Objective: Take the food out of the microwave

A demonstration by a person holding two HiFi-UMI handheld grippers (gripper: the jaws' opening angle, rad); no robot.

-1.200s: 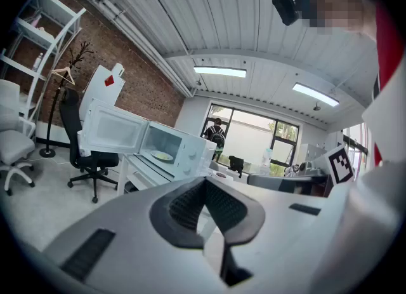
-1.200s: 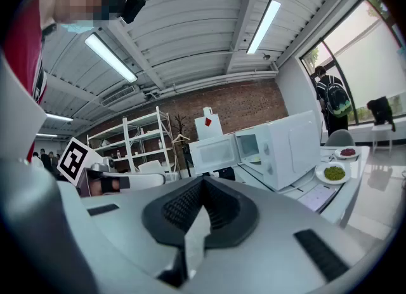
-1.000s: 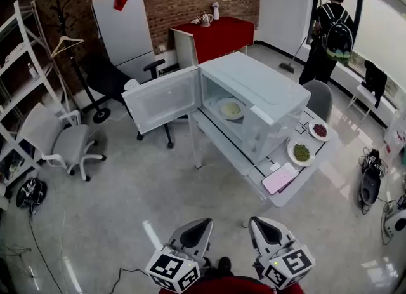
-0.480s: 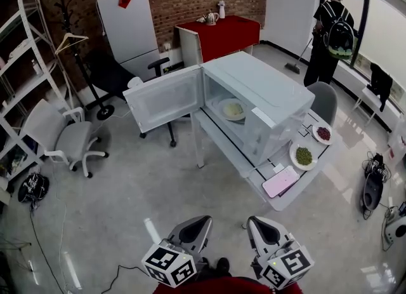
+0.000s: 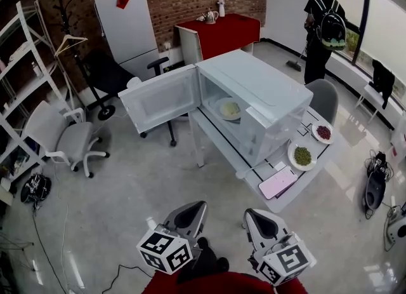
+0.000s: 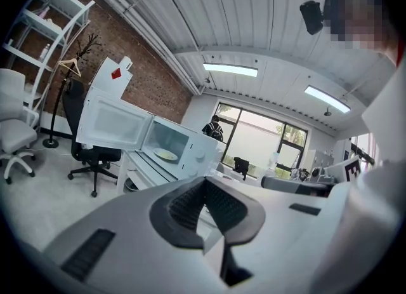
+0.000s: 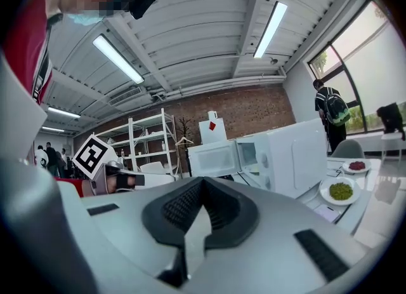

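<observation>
Food (image 5: 229, 108) unmoved in microwave (image 5: 273, 93) | left hand-held gripper (image 5: 192, 208), right hand-held gripper (image 5: 254, 215) closed, empty

Plate (image 5: 229, 109) inside microwave (image 5: 266, 99) on table (image 5: 298, 181)

Microwave (image 5: 254, 99): large white box on white table (image 5: 269, 167), open front facing lower left in head view. Top flat, plain. Control strip on right of front.
Door (image 5: 158, 99): white, hinged at microwave's left side, swung wide open, sticking out sideways, inner pane showing.
Cavity: pale interior, fully exposed.
Food: round white plate (image 5: 229, 108) w/ flat pale yellow-green portion. Plate lies level on microwave cavity floor, approx centred, set back from open front edge. Plate not yet out of microwave.
</observation>
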